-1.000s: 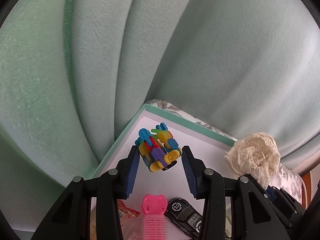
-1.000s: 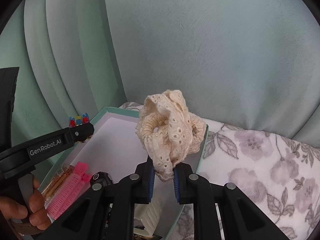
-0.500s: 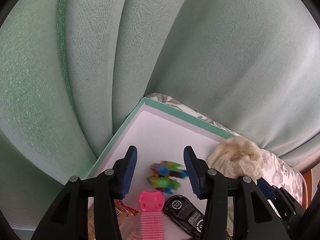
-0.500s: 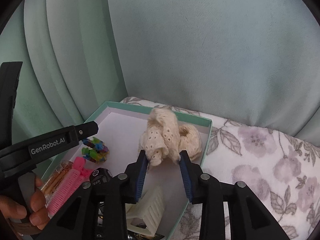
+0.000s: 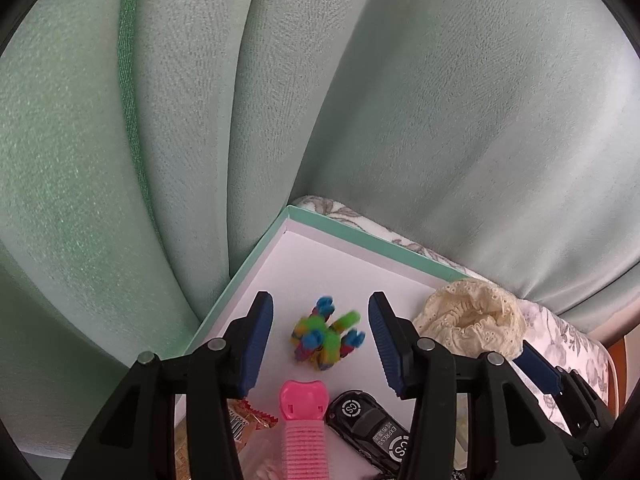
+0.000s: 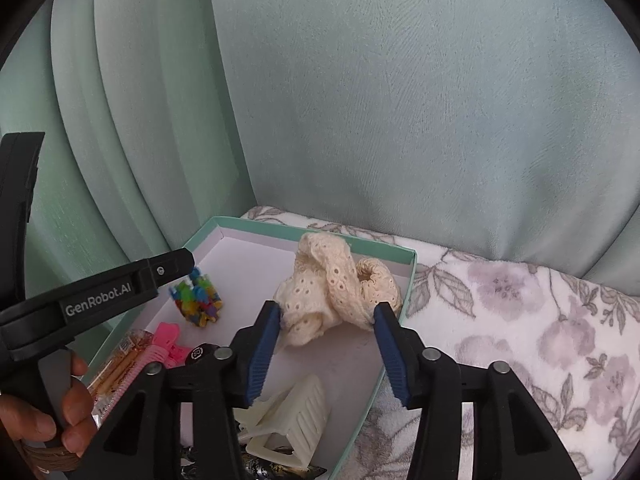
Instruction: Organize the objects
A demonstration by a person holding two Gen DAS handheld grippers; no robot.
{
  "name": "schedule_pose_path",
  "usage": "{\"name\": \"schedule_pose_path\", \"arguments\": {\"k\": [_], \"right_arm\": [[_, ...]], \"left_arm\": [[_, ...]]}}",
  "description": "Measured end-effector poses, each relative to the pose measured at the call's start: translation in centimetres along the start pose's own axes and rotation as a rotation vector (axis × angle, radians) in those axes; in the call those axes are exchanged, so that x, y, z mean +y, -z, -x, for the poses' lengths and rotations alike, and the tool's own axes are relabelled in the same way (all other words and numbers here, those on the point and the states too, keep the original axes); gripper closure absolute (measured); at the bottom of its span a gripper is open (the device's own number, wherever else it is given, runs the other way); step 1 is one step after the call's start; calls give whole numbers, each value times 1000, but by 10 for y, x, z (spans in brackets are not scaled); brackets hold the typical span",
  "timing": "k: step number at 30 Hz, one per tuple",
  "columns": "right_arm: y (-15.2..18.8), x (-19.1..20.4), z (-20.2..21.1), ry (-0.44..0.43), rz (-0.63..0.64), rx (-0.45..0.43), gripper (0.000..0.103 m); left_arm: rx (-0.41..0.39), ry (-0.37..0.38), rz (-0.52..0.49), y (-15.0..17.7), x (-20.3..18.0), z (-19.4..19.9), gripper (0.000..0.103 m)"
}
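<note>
A shallow box with a mint-green rim lies on a floral cloth. Inside it rests a small multicoloured block toy, blurred, on the white floor below my open left gripper. A cream lace scrunchie lies in the box's right part. My right gripper is open just in front of it, its blue pads at either side and touching nothing firmly. In the right wrist view, the left gripper's black arm crosses above the toy.
The box also holds a pink hair roller, a black toy car, an orange snack packet and a cream claw clip. Green curtains hang close behind. Floral cloth spreads right. A hand grips the left tool.
Both grippers opened and let go: the block toy dropped onto the box floor and the scrunchie settled in the box. Both grippers have drawn back slightly.
</note>
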State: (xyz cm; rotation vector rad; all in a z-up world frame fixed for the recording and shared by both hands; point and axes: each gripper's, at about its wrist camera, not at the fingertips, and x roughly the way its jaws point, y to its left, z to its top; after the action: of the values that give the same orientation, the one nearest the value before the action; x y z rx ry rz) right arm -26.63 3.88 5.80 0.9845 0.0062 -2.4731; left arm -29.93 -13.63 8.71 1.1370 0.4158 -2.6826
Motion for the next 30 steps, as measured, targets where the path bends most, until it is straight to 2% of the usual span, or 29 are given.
{"name": "schedule_pose_path", "arguments": {"k": [1, 5, 7, 17, 20, 21, 22, 25, 27, 30], "right_arm": [[0, 0, 1, 0, 0, -2, 48], [-1, 1, 0, 6, 1, -7, 45], [-2, 0, 2, 15, -1, -5, 39], [-2, -9, 1, 25, -26, 1, 36], [-2, -9, 1, 24, -25, -1, 28], [-2, -9, -2, 25, -24, -2, 25], [-2, -9, -2, 26, -24, -2, 22], [-2, -11, -4, 29, -34, -6, 12], [-2, -13, -3, 30, -41, -7, 8], [-2, -14, -4, 34, -50, -7, 3]], "left_arm": [[-1, -3, -1, 0, 0, 2, 48], [0, -10, -1, 0, 0, 6, 47], [2, -14, -1, 0, 0, 5, 46], [9, -38, -5, 0, 0, -2, 41], [10, -42, -9, 1, -1, -3, 36], [10, -45, -10, 1, -1, -3, 28], [8, -47, -11, 1, -1, -3, 25], [4, -45, -12, 0, -1, -2, 22], [5, -50, -9, 0, 0, -2, 18], [10, -52, -3, 1, 2, -4, 18]]}}
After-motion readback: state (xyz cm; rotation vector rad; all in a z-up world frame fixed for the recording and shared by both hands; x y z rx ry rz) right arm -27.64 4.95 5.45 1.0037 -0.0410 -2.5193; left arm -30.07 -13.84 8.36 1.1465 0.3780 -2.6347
